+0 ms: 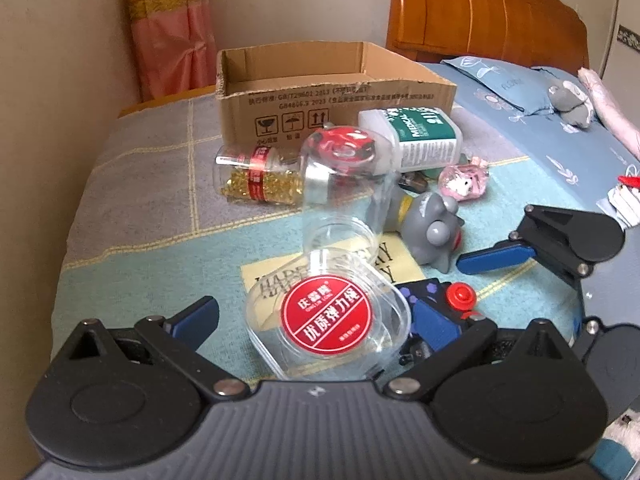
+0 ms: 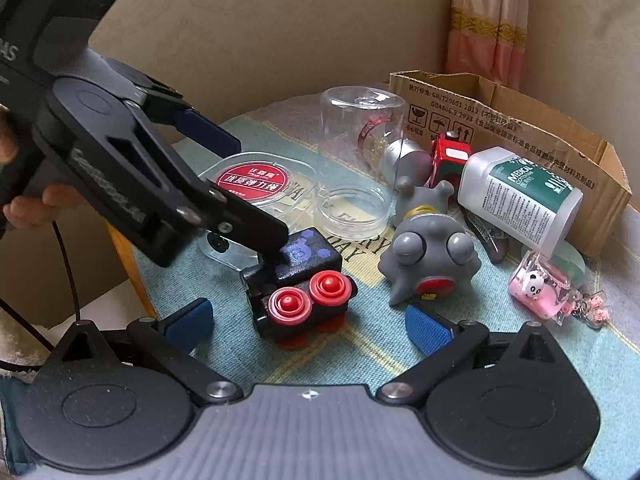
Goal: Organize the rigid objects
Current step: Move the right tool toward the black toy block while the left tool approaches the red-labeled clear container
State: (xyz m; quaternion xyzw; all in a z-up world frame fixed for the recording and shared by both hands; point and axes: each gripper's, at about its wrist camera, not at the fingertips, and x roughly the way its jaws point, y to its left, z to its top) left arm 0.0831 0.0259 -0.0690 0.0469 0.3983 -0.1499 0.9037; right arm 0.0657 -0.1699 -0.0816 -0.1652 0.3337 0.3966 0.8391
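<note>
A clear flat plastic box with a round red label [image 1: 328, 320] [image 2: 252, 180] lies on the patterned cloth. My left gripper [image 1: 316, 320] [image 2: 256, 194] stands open around it, with a gap on the left side. Its right finger rests against the top of a black toy train with red wheels [image 2: 300, 284] [image 1: 436, 300]. My right gripper [image 2: 308, 326] is open, low over the cloth, with the train just ahead between its fingers. In the left wrist view one of the right gripper's blue fingers [image 1: 496, 258] shows, pointing at the train.
An open cardboard box [image 1: 336, 92] [image 2: 520, 128] stands at the back. In front of it lie a clear jar [image 1: 344, 208], a bottle of gold capsules [image 1: 256, 180], a white medical bottle [image 2: 520, 196], a grey toy [image 2: 428, 248] and a pink panda keychain [image 2: 540, 288].
</note>
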